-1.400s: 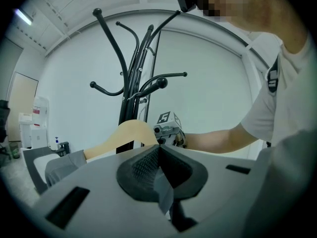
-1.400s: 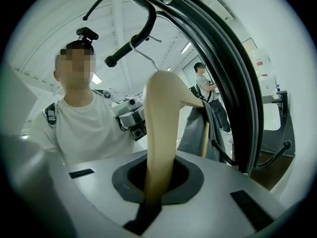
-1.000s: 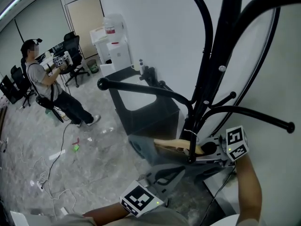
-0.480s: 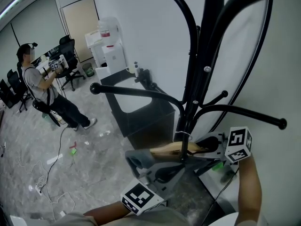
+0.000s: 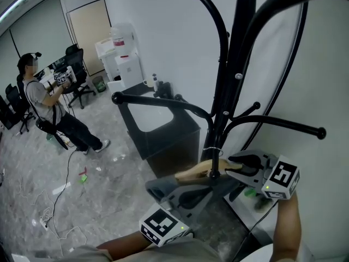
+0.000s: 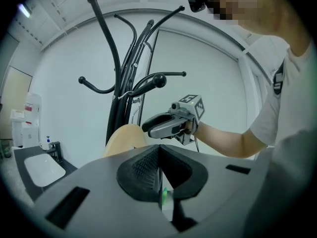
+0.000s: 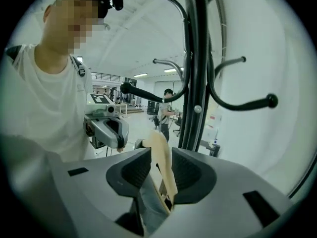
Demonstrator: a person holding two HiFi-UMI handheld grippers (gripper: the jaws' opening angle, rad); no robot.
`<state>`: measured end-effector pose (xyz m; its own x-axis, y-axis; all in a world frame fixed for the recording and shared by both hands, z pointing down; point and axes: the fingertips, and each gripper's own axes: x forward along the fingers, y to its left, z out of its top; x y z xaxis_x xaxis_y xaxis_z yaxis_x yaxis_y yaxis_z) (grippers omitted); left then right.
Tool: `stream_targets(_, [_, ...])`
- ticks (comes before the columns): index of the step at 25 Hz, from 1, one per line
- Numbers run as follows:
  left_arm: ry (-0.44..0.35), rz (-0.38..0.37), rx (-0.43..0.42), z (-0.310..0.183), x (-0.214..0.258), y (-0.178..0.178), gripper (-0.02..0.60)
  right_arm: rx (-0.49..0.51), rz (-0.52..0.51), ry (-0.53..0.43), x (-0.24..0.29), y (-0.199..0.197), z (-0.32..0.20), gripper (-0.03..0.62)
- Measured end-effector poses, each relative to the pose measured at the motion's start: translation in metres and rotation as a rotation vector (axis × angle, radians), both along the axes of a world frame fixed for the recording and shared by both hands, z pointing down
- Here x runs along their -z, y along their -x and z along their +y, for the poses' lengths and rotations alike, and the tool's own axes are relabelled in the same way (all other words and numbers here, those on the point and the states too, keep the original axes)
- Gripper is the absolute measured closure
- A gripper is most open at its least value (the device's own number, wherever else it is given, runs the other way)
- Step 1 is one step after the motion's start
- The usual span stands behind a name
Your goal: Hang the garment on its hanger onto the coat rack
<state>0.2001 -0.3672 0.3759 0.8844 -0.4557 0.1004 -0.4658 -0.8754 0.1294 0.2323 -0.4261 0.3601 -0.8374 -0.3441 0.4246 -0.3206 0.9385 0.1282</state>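
The black coat rack [image 5: 232,86] rises right in front of me. A pale wooden hanger [image 5: 199,170] lies level beside its pole, under the lower arms. My right gripper [image 5: 235,165] reaches in from the right. Its jaws are opening, and the hanger [image 7: 161,157] stands loose in the gap with grey garment cloth [image 7: 148,205] below it. My left gripper [image 5: 180,192] sits just below the hanger. Its pads [image 6: 148,165] meet along a thin line with nothing visible between them, and the hanger's rounded end [image 6: 124,138] shows beyond them.
A black sink cabinet [image 5: 158,130] stands against the white wall behind the rack. A water dispenser [image 5: 122,53] is further back. Another person [image 5: 46,102] stands at the far left among office chairs. Cables and scraps lie on the marble floor [image 5: 71,184].
The right gripper's jaws have spread apart from the hanger, and that gripper has dropped slightly down and to the right. The left gripper has stayed where it was.
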Motion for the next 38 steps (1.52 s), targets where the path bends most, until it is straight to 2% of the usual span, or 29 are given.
stream_targets(3, [-0.003, -0.003, 0.007, 0.0, 0.001, 0.001, 0.577, -0.072, -0.045, -0.09, 0.016, 0.005, 0.016, 0.485])
stream_targets(5, [0.0, -0.004, 0.014, -0.002, 0.002, 0.002, 0.577, -0.158, -0.085, -0.089, 0.02, 0.007, 0.027, 0.49])
stream_targets(7, [0.007, -0.003, 0.022, -0.003, 0.003, 0.004, 0.577, -0.265, -0.148, -0.048, 0.021, 0.009, 0.036, 0.524])
stream_targets(11, [0.001, 0.002, 0.021, -0.002, 0.011, 0.005, 0.577, -0.488, -0.358, 0.087, 0.017, 0.007, 0.05, 0.561])
stream_targets(14, [-0.017, -0.003, 0.021, -0.001, 0.018, 0.007, 0.577, -0.58, -0.458, 0.127, 0.015, 0.006, 0.06, 0.577])
stream_targets(18, [-0.013, 0.007, 0.031, -0.002, 0.017, 0.007, 0.577, -0.604, -0.455, 0.126, 0.006, 0.01, 0.066, 0.579])
stream_targets(38, [-0.006, 0.014, 0.049, 0.008, 0.013, 0.016, 0.577, -0.536, -0.482, 0.099, 0.012, 0.014, 0.07, 0.579])
